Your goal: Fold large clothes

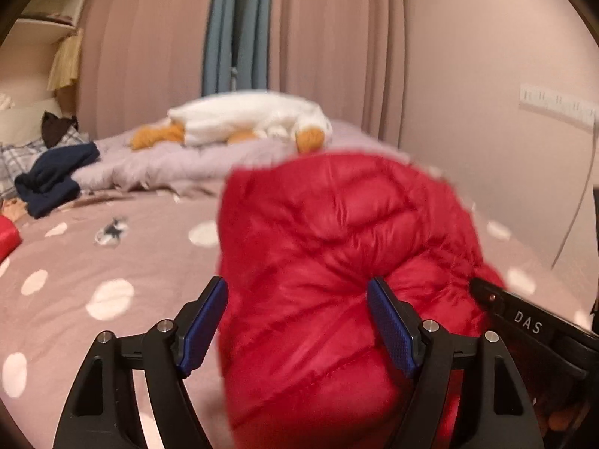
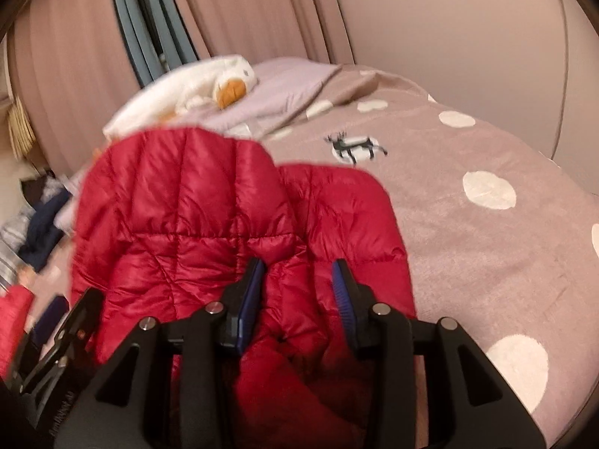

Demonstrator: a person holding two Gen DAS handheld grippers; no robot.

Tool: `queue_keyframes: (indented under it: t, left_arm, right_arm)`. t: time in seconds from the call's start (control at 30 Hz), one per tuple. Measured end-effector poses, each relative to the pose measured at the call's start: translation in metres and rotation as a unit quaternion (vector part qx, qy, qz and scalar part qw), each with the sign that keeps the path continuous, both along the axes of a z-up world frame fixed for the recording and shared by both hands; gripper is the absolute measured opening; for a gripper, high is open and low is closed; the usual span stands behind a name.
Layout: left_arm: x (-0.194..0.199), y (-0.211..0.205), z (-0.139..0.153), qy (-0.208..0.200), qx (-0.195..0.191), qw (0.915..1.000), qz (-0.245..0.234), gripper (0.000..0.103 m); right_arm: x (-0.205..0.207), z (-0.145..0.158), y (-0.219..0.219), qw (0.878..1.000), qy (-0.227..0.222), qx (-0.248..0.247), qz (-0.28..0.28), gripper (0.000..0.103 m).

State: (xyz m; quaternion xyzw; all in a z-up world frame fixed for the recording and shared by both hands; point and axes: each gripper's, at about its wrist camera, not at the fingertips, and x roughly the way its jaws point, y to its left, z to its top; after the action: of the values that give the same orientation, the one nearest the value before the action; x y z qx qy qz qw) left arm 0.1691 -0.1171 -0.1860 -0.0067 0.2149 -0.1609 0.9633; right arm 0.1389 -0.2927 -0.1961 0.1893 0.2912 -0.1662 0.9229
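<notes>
Your left tool (image 1: 297,308) pinches wide on the puffy, quilted red jacket (image 1: 337,262); your right tool (image 2: 297,284) straddles its glossy folds, grip unclear, above the dotted bed (image 2: 486,262).

"DAS" on the right tool (image 1: 531,321)

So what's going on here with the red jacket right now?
A person is folding a red puffer jacket on a bed with a spotted pink cover, using two hand-held grippers. The left gripper has a thick fold of jacket between wide jaws; the right pad dents it. The right gripper straddles a bunched part, its jaws not clearly pressing. A plush duck lies further back.
</notes>
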Motion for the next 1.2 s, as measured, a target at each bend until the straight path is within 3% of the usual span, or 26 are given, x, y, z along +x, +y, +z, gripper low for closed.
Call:
queue_keyframes:
  t: [0.13, 0.2, 0.23, 0.3, 0.43, 0.53, 0.63, 0.73, 0.83, 0.9, 1.07, 1.2]
  left_arm:
    - [-0.009, 0.019, 0.026, -0.038, -0.01, 0.9985, 0.038, 0.073]
    - [-0.005, 0.028, 0.037, -0.039, -0.024, 0.9977, 0.049, 0.06]
    - [-0.001, 0.032, 0.041, -0.043, -0.036, 0.997, 0.054, 0.058]
    - [0.013, 0.034, 0.051, -0.042, -0.051, 0.9952, 0.073, 0.051]
    - [0.05, 0.024, 0.056, -0.035, -0.043, 0.9969, 0.056, 0.051]
    - [0.089, 0.012, 0.026, 0.02, 0.013, 0.9972, 0.07, 0.051]
    - [0.125, 0.002, -0.022, 0.105, 0.017, 0.9922, 0.066, 0.051]
    - [0.125, -0.009, -0.039, 0.087, 0.031, 0.9942, 0.055, 0.051]
    - [0.128, -0.015, -0.041, 0.089, 0.033, 0.9941, 0.052, 0.051]
    - [0.131, -0.014, -0.045, 0.096, 0.021, 0.9938, 0.052, 0.051]
    - [0.131, -0.014, -0.044, 0.096, 0.023, 0.9937, 0.051, 0.051]
    - [0.132, -0.014, -0.043, 0.094, 0.026, 0.9938, 0.053, 0.051]
  right_arm:
    - [-0.02, 0.028, 0.002, 0.999, -0.041, -0.013, 0.005, 0.042]
    - [-0.029, 0.047, 0.006, 0.997, -0.071, -0.018, 0.016, 0.042]
    - [-0.032, 0.058, 0.01, 0.996, -0.086, -0.023, 0.022, 0.042]
    - [-0.029, 0.075, 0.019, 0.993, -0.102, -0.042, 0.033, 0.042]
    - [-0.001, 0.095, 0.029, 0.989, -0.118, -0.064, 0.06, 0.042]
    - [0.042, 0.077, 0.017, 0.992, -0.094, -0.04, 0.078, 0.041]
    - [0.07, 0.037, 0.003, 0.997, -0.037, -0.008, 0.063, 0.042]
    - [0.09, -0.004, -0.01, 0.999, 0.018, -0.005, 0.036, 0.05]
    - [0.092, -0.022, -0.03, 0.998, 0.02, 0.053, 0.028, 0.054]
    - [0.092, -0.026, -0.031, 0.998, 0.023, 0.06, 0.025, 0.054]
    - [0.089, -0.025, -0.018, 0.999, 0.031, 0.019, 0.014, 0.053]
    - [0.092, -0.025, -0.022, 0.999, 0.03, 0.025, 0.015, 0.054]
